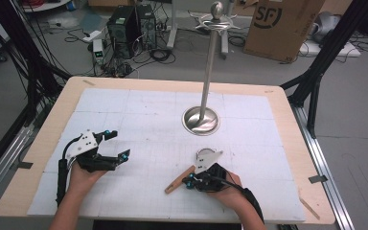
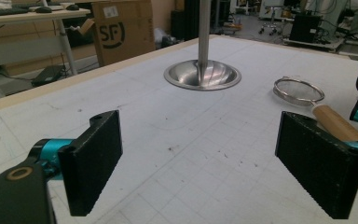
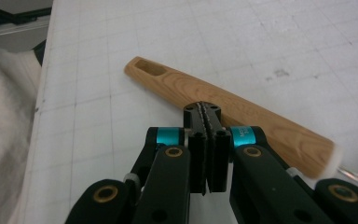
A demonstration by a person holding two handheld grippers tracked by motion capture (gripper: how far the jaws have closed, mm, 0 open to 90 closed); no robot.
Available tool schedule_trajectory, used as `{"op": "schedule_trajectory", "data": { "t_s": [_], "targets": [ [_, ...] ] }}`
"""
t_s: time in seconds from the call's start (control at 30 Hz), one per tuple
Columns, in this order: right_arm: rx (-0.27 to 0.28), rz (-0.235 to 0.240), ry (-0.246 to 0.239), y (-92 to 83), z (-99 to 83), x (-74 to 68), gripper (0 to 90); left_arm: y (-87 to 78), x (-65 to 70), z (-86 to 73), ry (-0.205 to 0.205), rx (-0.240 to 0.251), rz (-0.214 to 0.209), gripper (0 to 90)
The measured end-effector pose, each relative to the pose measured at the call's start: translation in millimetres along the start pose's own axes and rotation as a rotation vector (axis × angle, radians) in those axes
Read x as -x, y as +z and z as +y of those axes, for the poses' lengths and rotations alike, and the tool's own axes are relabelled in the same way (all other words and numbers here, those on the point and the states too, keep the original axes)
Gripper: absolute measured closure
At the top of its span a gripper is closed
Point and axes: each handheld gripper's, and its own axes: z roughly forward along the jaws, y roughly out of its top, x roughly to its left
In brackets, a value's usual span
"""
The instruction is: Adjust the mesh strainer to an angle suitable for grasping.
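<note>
Strainer (image 1: 202,155) lies on the mat (image 1: 139,110), its handle (image 1: 179,179) running back toward the near edge. Behind it, mid-table, the stand (image 1: 201,120) rises from its base. Left gripper (image 1: 116,145) sits well to the left; right gripper (image 1: 190,181) is right over the handle. Beyond the table (image 1: 287,124), a cardboard box (image 1: 280,26) sits on the floor.

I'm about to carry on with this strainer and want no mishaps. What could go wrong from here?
1. The right hand-held gripper is shut with nothing between its jaws, its tips over the wooden handle; pushing down may roll or skid the strainer rather than grip it.
2. The stand is tall and thin on a small base just beyond; a careless lift could knock it.
</note>
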Motion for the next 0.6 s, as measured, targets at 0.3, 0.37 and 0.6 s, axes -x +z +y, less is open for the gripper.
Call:
{"op": "schedule_trajectory", "data": {
  "t_s": [0.3, 0.37, 0.6],
  "targets": [
    [-0.019, -0.040, 0.041, 13.8, 16.9, 8.2, 89.2, -0.4, -0.5, 0.0, -0.005, 0.007, 0.000, 15.3],
    [-0.012, -0.057, 0.072, 16.6, 19.8, 13.4, 89.2, -0.4, -0.6, -0.1, -0.007, 0.006, 0.001, 15.3],
    [-0.002, -0.081, 0.102, 19.5, 23.8, 18.8, 89.2, -0.3, -1.2, -0.3, -0.004, 0.005, -0.001, 15.3]
  ]
}}
